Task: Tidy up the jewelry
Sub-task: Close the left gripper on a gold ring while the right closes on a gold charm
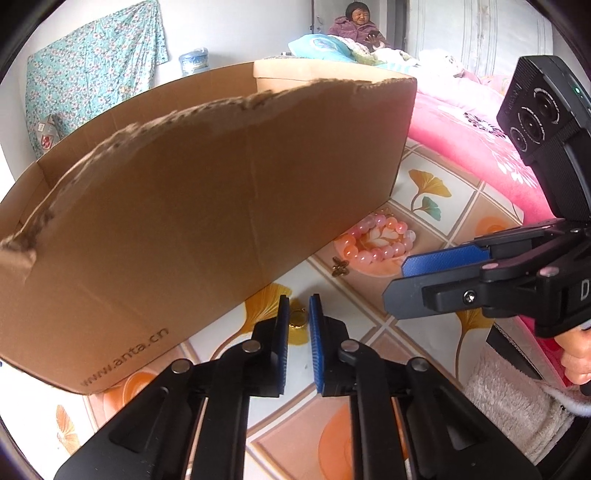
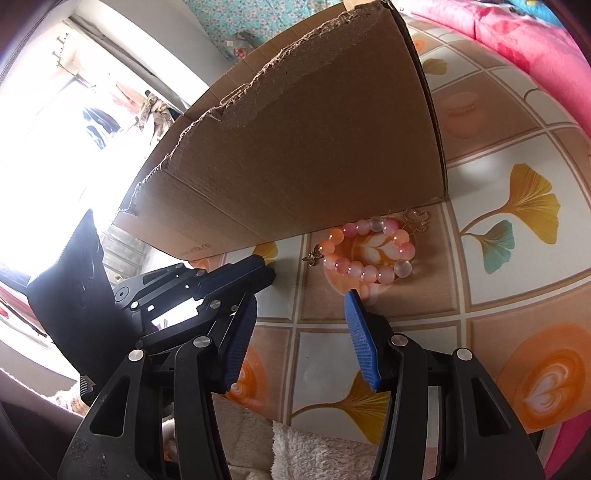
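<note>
A pink bead bracelet (image 1: pixel 376 240) lies on the patterned table beside the brown cardboard box (image 1: pixel 207 206); it also shows in the right wrist view (image 2: pixel 369 253). A small gold butterfly charm (image 1: pixel 340 266) lies left of it, also in the right wrist view (image 2: pixel 314 256), and a thin gold chain piece (image 2: pixel 417 218) lies by the box corner. My left gripper (image 1: pixel 298 314) has its pads a small gap apart around a gold ring (image 1: pixel 297 320); contact is unclear. My right gripper (image 2: pixel 301 299) is open and empty just short of the bracelet; it shows in the left view (image 1: pixel 417 280).
The box (image 2: pixel 303 147) has a torn top edge and stands on the tiled-pattern tablecloth (image 2: pixel 498 258). A pink bedspread (image 1: pixel 472 140) lies past the table's right side. A person (image 1: pixel 360 27) sits at the far back. A white fleece sleeve (image 1: pixel 517 402) is near the right gripper.
</note>
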`<state>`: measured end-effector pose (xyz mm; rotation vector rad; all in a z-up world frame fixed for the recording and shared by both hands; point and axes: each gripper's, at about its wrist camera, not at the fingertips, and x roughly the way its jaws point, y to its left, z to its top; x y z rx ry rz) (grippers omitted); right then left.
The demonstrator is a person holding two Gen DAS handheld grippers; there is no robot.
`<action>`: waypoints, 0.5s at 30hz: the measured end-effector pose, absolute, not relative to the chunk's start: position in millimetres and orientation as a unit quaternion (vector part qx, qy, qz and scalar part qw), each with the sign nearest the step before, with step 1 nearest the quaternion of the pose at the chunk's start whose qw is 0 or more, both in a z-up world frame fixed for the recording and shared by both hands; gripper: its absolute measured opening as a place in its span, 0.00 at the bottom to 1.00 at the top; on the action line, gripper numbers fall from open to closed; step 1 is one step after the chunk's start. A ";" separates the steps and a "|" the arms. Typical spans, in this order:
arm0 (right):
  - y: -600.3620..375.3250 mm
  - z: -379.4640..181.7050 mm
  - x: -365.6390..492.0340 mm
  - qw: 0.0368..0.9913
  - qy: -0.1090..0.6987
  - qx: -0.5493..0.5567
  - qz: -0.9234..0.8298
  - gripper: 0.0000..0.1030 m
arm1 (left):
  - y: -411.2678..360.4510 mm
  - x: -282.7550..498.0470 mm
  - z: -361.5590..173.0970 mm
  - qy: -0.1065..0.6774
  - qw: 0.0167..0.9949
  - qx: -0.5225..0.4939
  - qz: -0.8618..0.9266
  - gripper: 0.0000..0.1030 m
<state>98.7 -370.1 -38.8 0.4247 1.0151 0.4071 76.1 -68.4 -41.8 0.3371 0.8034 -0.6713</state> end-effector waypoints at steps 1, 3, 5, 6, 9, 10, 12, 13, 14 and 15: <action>-367.7 -37.4 97.7 0.836 0.478 0.191 0.190 0.47 | -65.6 75.9 -42.2 0.383 0.854 0.157 -0.316 0.10; -361.5 -34.0 95.1 0.843 0.473 0.172 0.190 0.47 | -57.7 74.3 -42.3 0.386 0.857 0.150 -0.308 0.10; -355.2 -31.8 93.7 0.849 0.468 0.155 0.188 0.42 | -49.4 73.3 -42.4 0.389 0.860 0.143 -0.298 0.10; -352.0 -31.9 94.4 0.850 0.469 0.149 0.187 0.38 | -45.7 72.9 -42.4 0.390 0.862 0.140 -0.294 0.10; -345.1 -33.8 98.2 0.854 0.474 0.125 0.175 0.31 | -35.2 71.1 -42.0 0.393 0.865 0.128 -0.283 0.10; -344.3 -32.5 99.9 0.857 0.473 0.114 0.168 0.30 | -32.6 70.4 -42.0 0.394 0.866 0.124 -0.282 0.10; -341.4 -30.1 107.9 0.862 0.471 0.098 0.160 0.29 | -29.4 69.1 -42.2 0.394 0.867 0.121 -0.279 0.10; -339.1 -29.6 110.3 0.865 0.469 0.090 0.155 0.29 | -27.4 68.7 -42.3 0.394 0.868 0.119 -0.279 0.10; -337.0 -29.1 112.9 0.867 0.467 0.081 0.151 0.29 | -26.7 68.2 -42.4 0.393 0.868 0.118 -0.279 0.10; -335.4 -28.5 115.2 0.870 0.465 0.073 0.149 0.29 | -25.1 69.6 -42.7 0.392 0.868 0.117 -0.280 0.10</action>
